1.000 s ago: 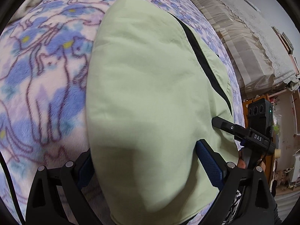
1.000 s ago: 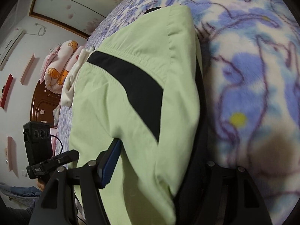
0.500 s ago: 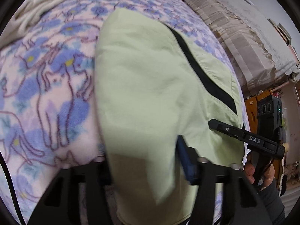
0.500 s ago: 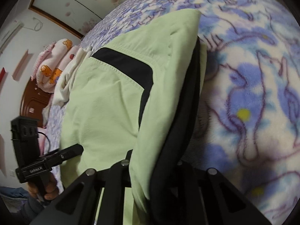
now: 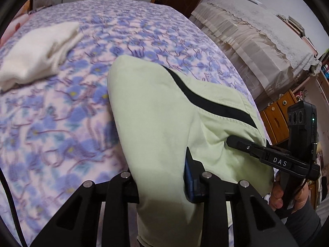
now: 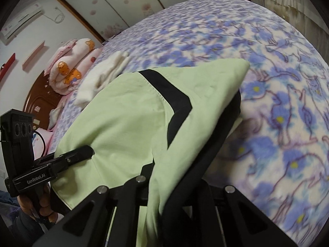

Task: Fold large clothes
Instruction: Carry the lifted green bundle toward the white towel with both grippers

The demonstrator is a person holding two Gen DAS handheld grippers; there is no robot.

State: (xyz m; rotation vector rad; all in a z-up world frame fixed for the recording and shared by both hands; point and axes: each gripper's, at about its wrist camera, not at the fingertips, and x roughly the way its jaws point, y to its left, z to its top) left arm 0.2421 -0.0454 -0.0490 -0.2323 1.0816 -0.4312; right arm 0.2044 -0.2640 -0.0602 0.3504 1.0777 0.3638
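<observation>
Both hand-held grippers, left hand-held gripper (image 5: 162,175) and right hand-held gripper (image 6: 164,177), having just been closing, are now pinching the light green garment (image 5: 156,115), which is draping onto the flowery bed (image 5: 61,113).

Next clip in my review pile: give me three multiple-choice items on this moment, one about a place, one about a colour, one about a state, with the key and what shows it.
1. Where does the folded white cloth lie?
A. on the flowered blanket
B. on the floor
C. in the left gripper

2. What colour is the stripe across the light green garment?
A. red
B. black
C. yellow

3. How does the right gripper stand?
A. wide open over the bed
B. out of view
C. shut on the garment's edge

Key: 1 A, the cloth rests on the blanket beyond the garment. 2 B, a black band crosses the green fabric. 3 C, fabric is pinched between its fingers.
</observation>
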